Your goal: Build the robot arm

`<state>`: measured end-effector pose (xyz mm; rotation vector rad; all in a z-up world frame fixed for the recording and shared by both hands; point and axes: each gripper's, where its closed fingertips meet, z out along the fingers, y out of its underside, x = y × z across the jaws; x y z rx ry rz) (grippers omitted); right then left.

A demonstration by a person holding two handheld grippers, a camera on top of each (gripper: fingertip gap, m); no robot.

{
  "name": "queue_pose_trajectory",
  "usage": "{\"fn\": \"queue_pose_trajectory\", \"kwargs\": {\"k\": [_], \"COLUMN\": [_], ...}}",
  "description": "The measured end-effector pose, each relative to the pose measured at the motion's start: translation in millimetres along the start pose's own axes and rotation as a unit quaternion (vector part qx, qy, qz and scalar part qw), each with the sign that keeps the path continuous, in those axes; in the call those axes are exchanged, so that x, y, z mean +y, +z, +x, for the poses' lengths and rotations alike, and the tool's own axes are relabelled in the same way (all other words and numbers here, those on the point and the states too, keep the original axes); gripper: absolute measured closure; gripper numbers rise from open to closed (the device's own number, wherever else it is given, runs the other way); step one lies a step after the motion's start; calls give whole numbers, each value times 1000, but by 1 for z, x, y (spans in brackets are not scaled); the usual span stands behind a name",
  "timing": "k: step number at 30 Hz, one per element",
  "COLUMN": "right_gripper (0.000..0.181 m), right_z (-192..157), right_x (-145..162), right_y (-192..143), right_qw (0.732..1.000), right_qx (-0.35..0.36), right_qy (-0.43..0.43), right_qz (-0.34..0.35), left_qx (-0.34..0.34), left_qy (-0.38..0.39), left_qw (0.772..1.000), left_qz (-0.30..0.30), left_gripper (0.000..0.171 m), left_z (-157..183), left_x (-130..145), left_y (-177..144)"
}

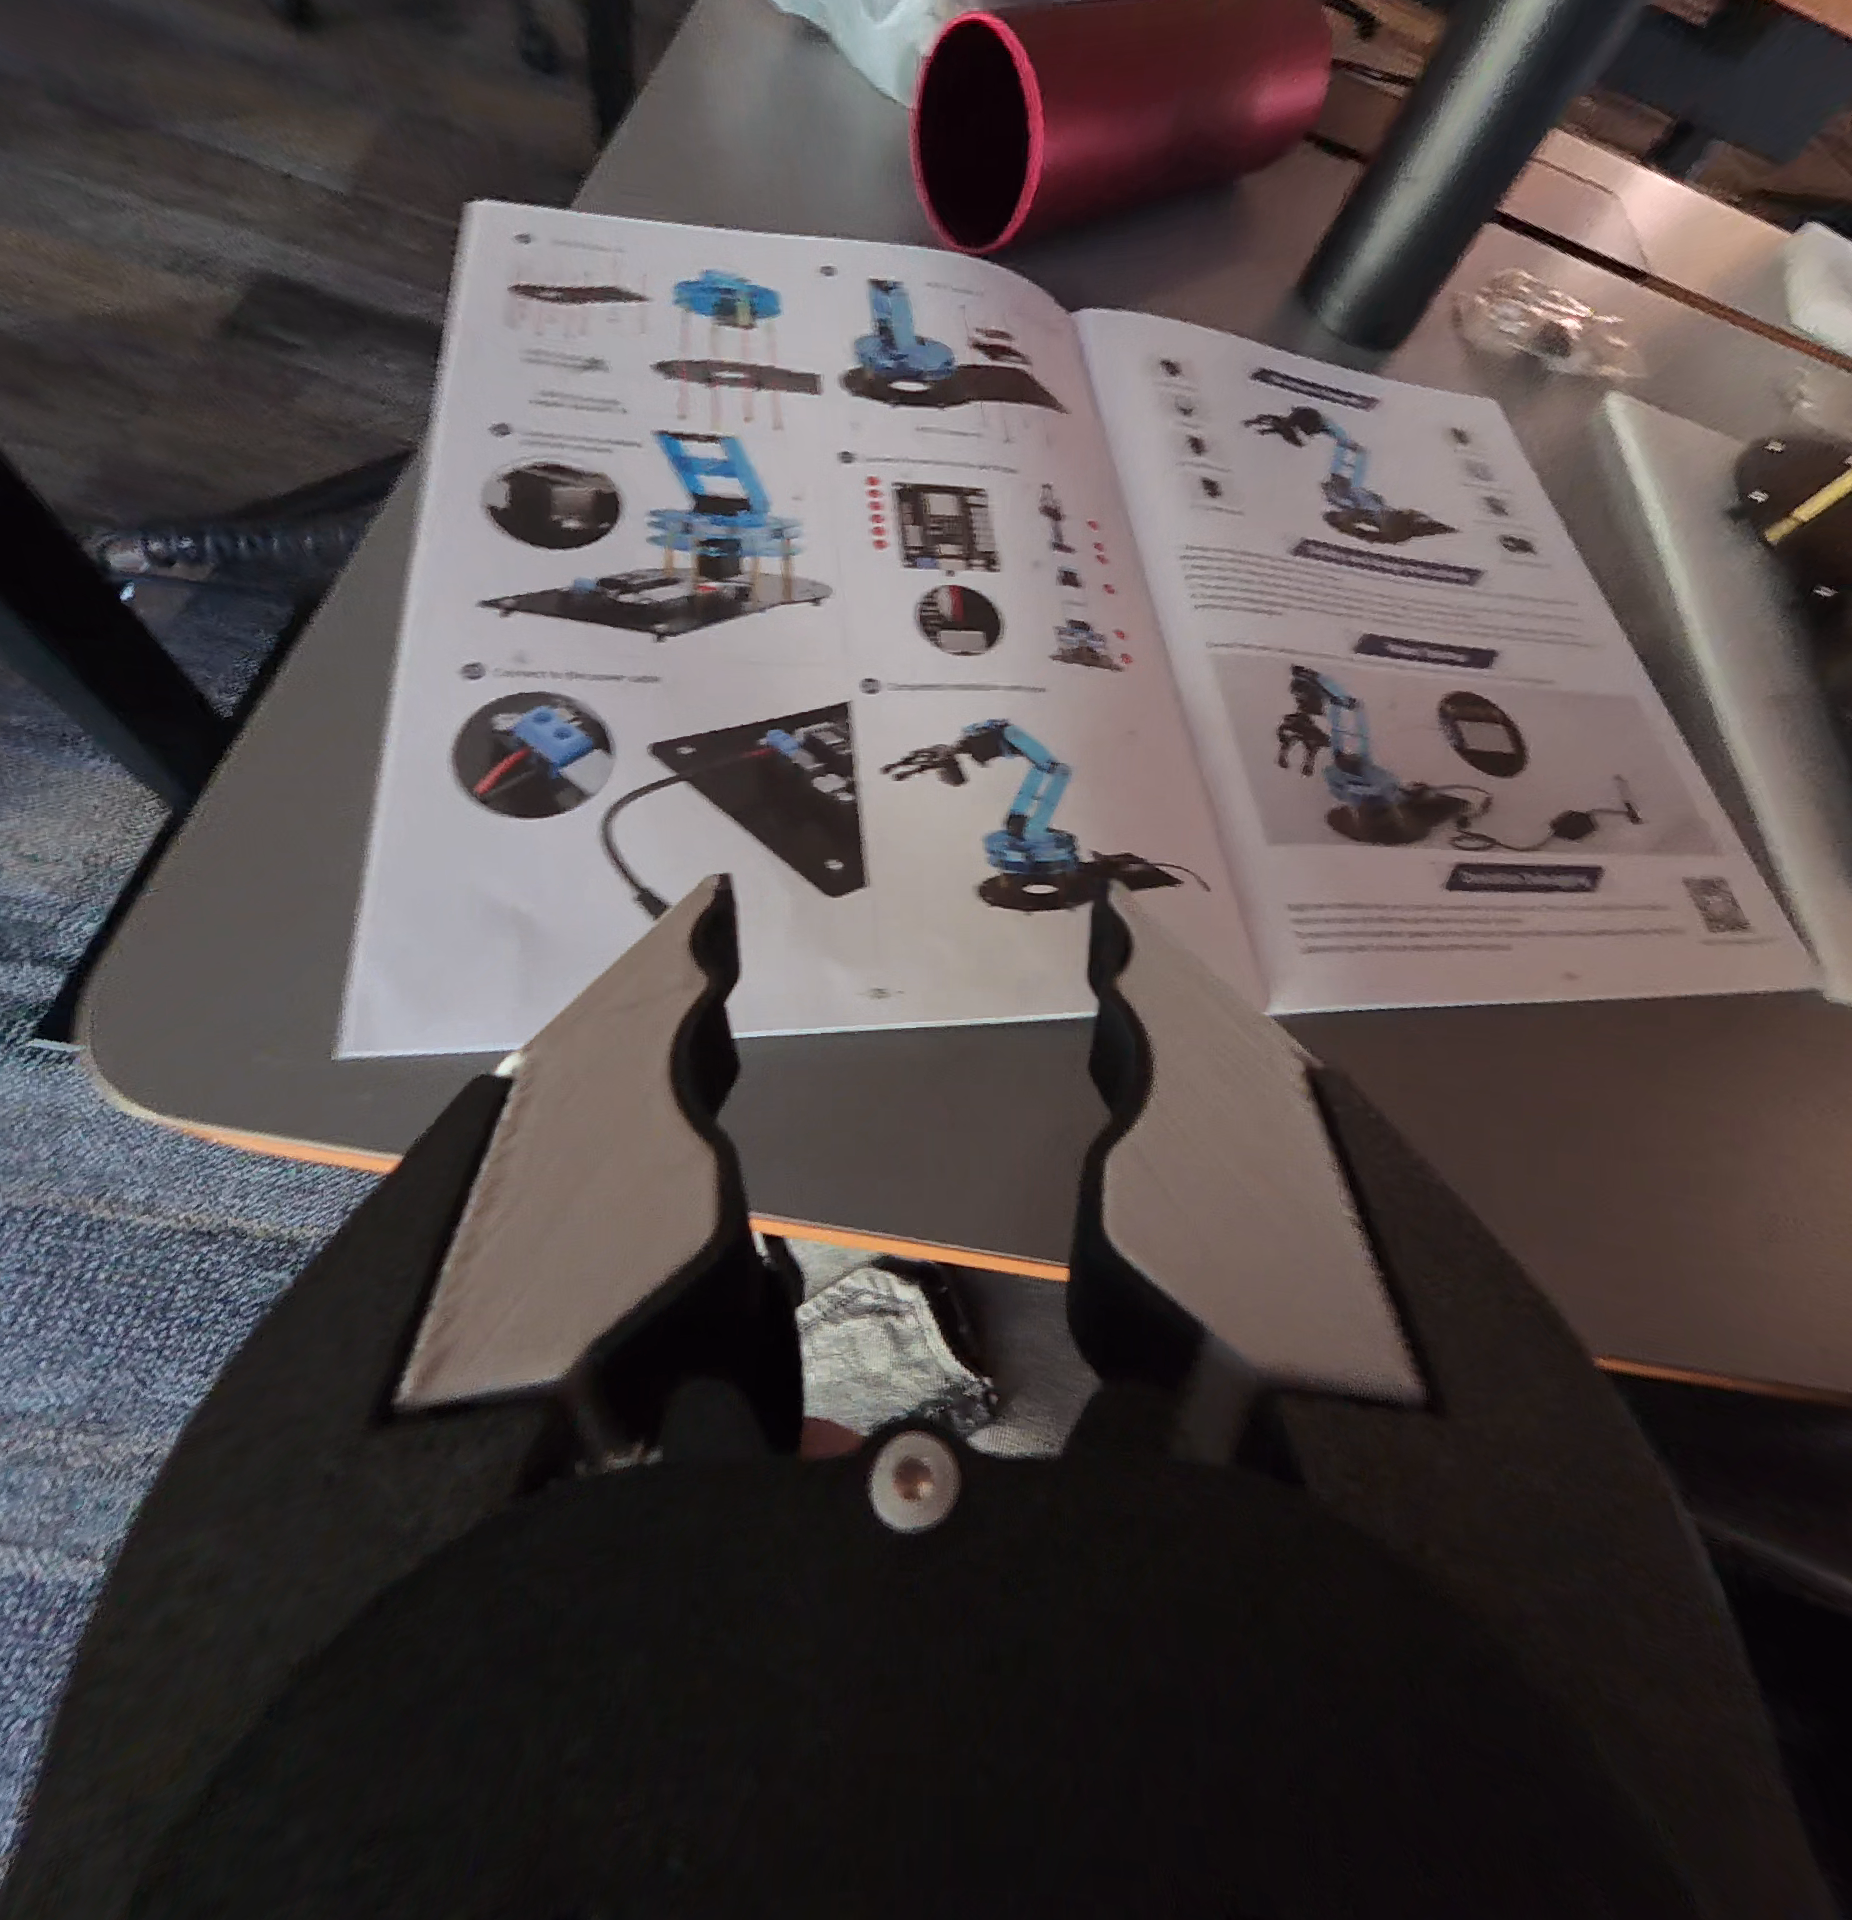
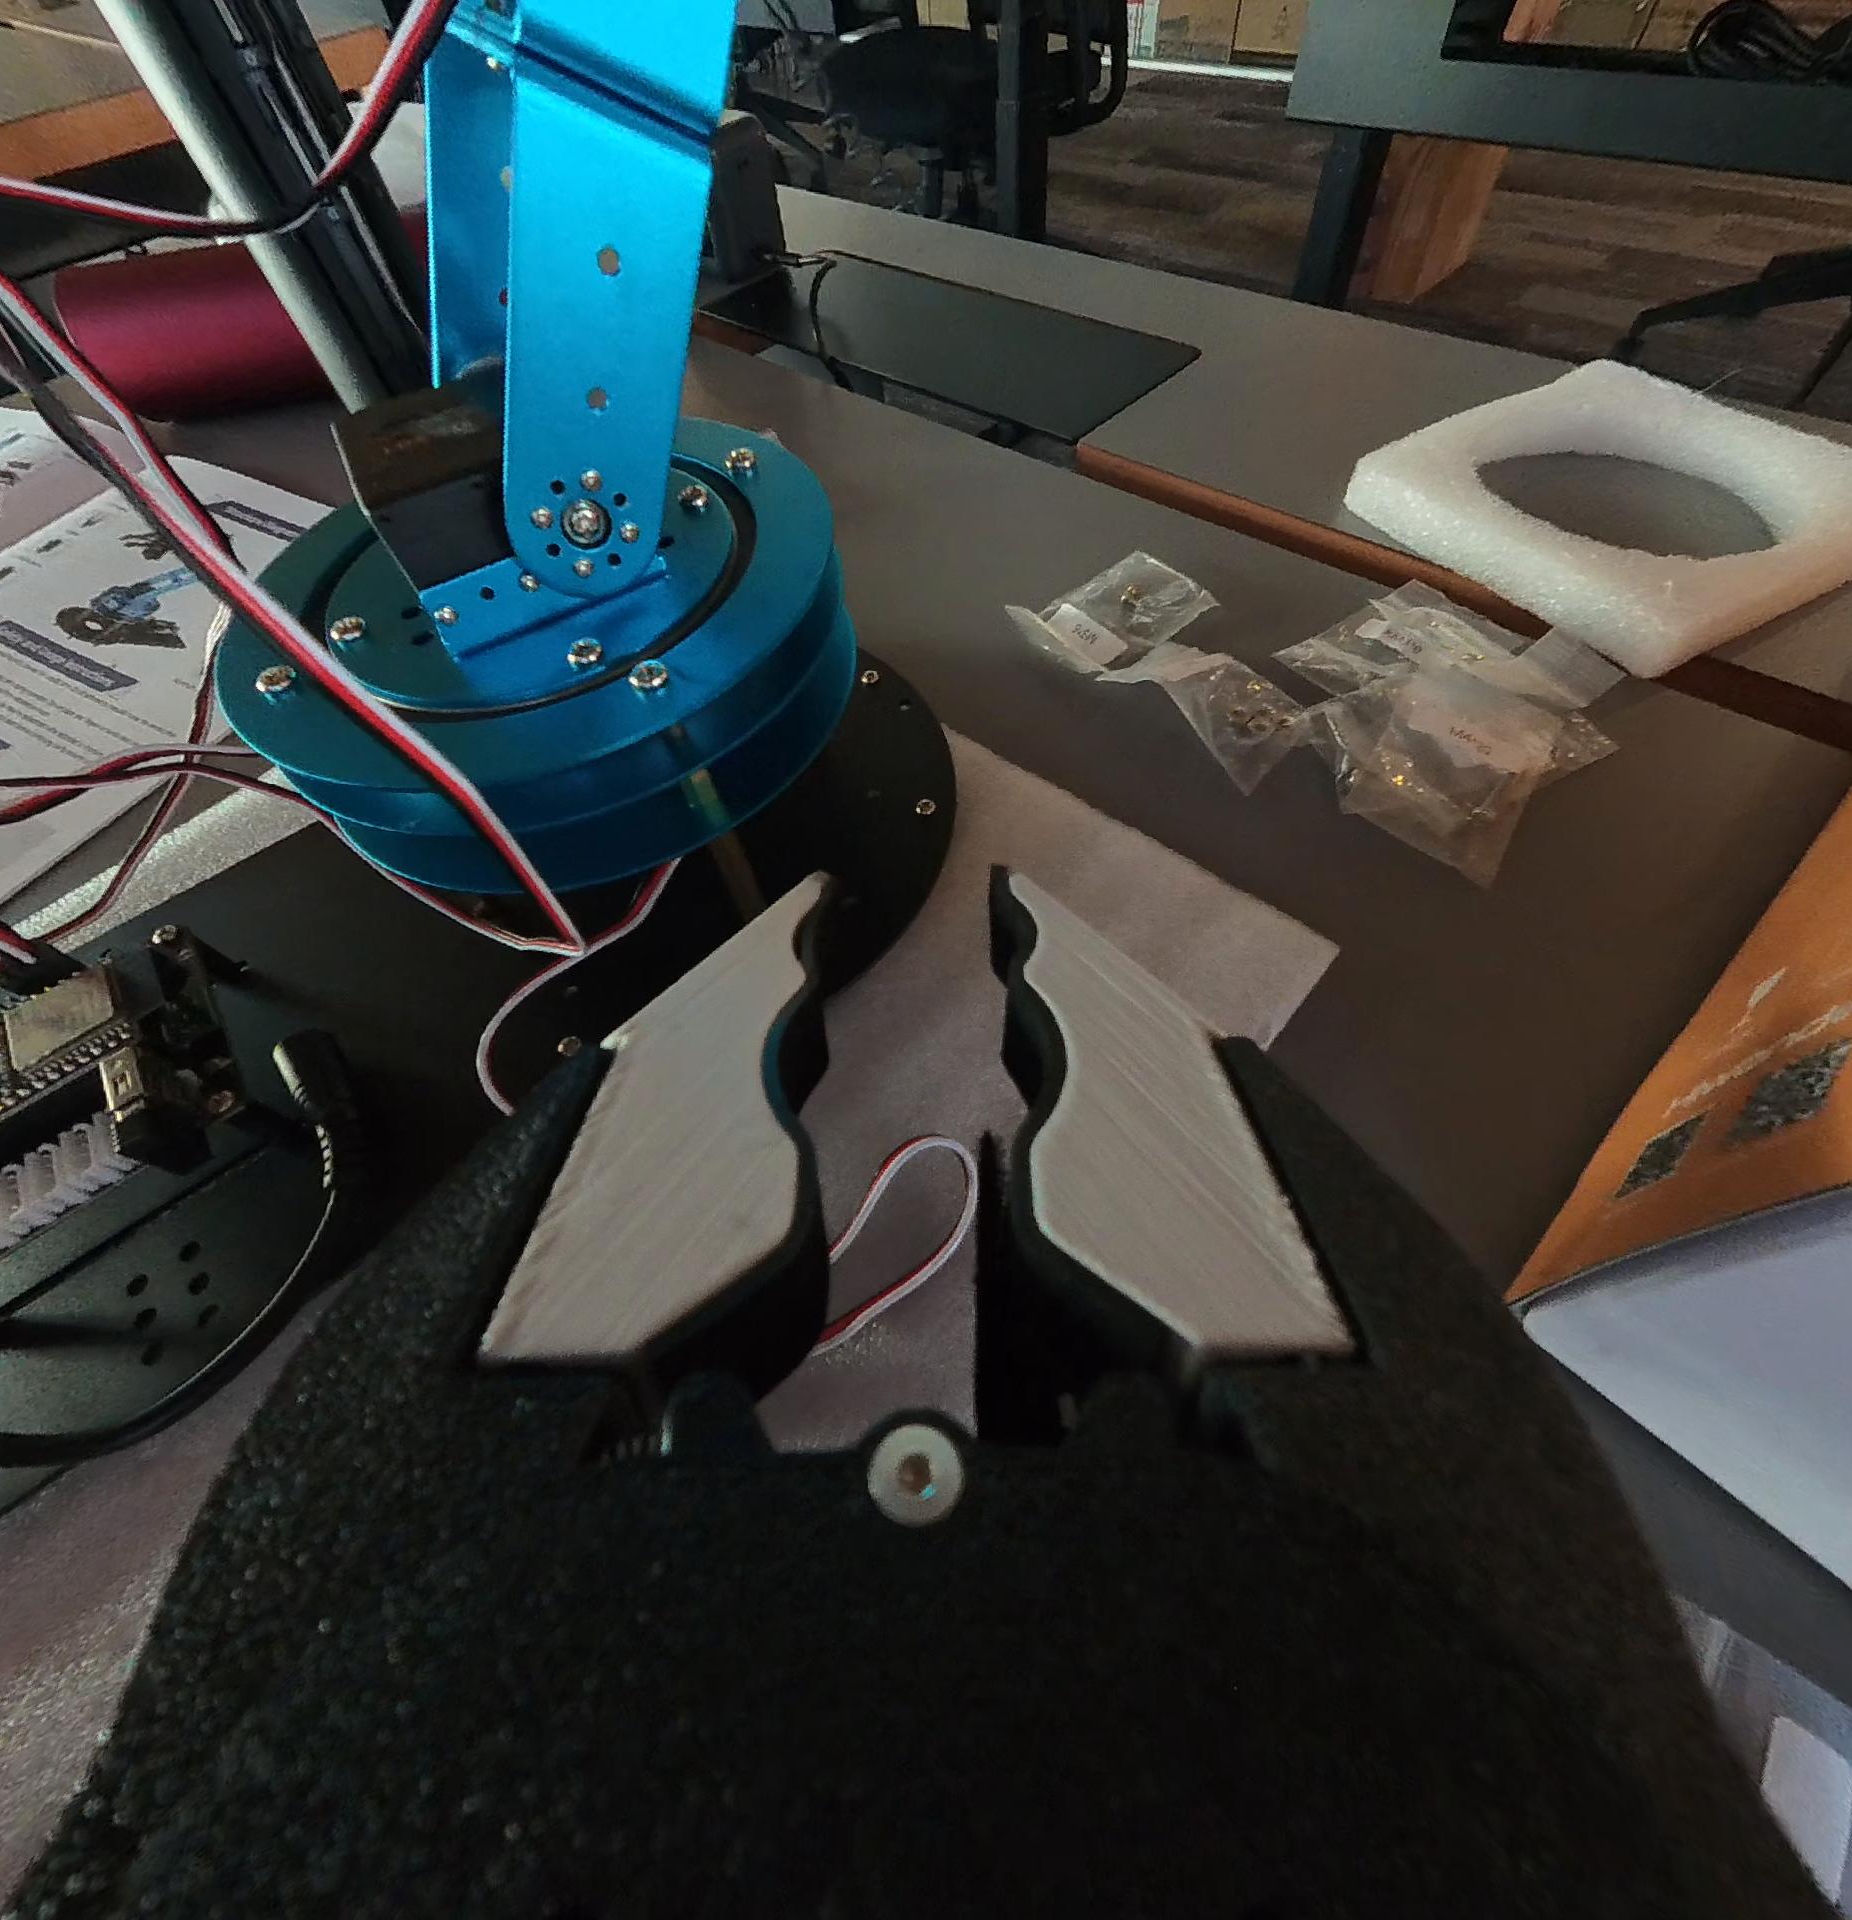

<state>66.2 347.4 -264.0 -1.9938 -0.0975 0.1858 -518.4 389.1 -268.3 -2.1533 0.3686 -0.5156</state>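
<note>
1. My left gripper (image 1: pixel 911 904) is spread wide and holds nothing; it hangs over the near edge of the open instruction booklet (image 1: pixel 901 623), tips above the bottom of the left-hand page
2. Booklet lies flat on the grey table (image 1: pixel 901 1143), which has an orange edge band; pages show pictures of a blue robot arm kit
3. Behind the booklet a dark red tube (image 1: pixel 1109 104) lies on its side, open end toward me; a black pole (image 1: pixel 1421 187) stands just right of it
4. My right gripper (image 2: pixel 906 883) is partly open, gap narrower than the left, nothing gripped
5. A red-white servo wire (image 2: pixel 922 1184) loops on the white sheet (image 2: pixel 1161 914) between its fingers, lower down near the hinge; I can't tell if it touches them
6. Just ahead-left of the right tips is the blue robot arm base (image 2: pixel 548 707): stacked blue discs on a round black plate (image 2: pixel 901 769), with a blue bracket (image 2: pixel 558 260) standing upright on top
7. Left of that gripper is a controller board (image 2: pixel 80 1070) with wires plugged in
8. Ahead-right lie small clear bags of screws (image 2: pixel 1369 707), and beyond them a white foam block (image 2: pixel 1628 509) with a round cut-out
9. At far right there's an orange box (image 2: pixel 1732 1070)
</note>
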Motion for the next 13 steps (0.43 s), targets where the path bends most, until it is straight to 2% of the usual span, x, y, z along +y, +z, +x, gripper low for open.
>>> {"fn": "queue_pose_trajectory", "kwargs": {"k": [3,13], "right_gripper": [154,153], "right_z": [1,-1], "right_x": [0,2], "right_y": [-1,1], "right_qw": [1000,1000], "right_qx": [-2,0], "right_qy": [7,-3], "right_qz": [1,-5], "left_qx": [14,-2], "left_qy": [1,2], "left_qw": [1000,1000], "left_qz": [6,4], "left_gripper": [102,118], "left_z": [9,6], "left_x": [-1,2], "left_y": [-1,-1]}}
